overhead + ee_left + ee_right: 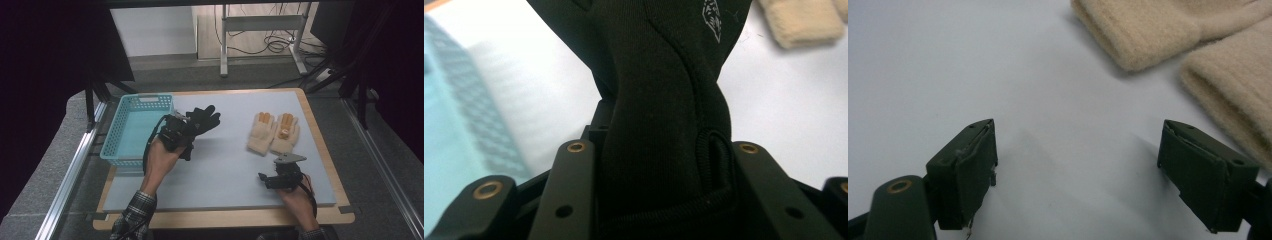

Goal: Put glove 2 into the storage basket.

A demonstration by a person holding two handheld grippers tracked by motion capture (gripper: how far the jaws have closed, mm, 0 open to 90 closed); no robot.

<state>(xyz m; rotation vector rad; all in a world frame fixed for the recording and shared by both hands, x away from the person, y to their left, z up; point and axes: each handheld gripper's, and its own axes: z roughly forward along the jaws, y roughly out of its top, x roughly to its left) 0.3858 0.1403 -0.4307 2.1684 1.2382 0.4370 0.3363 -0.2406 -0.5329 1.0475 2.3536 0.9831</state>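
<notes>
A pale grey mat covers the wooden table, with dark curtains at both sides and cables on the floor beyond. The turquoise basket sits at the mat's left edge, the landmark here and, judging by its open mesh box and bare floor, the likely place for the gloves.

The left hand-held gripper hangs just right of the basket, above the mat, clamped on the black glove; the jaws pinch the cuff end, so the fingers fan out freely away from the basket. The left gripper view shows the cuff bunched tight between the jaws, a firm grip suited to carrying.

Well to the right of the basket lies a pair of cream knitted gloves, flat and side by side. The right hand-held gripper rests nearer the person than that pair, its jaws spread wide with nothing between them, apparently ready for them.
</notes>
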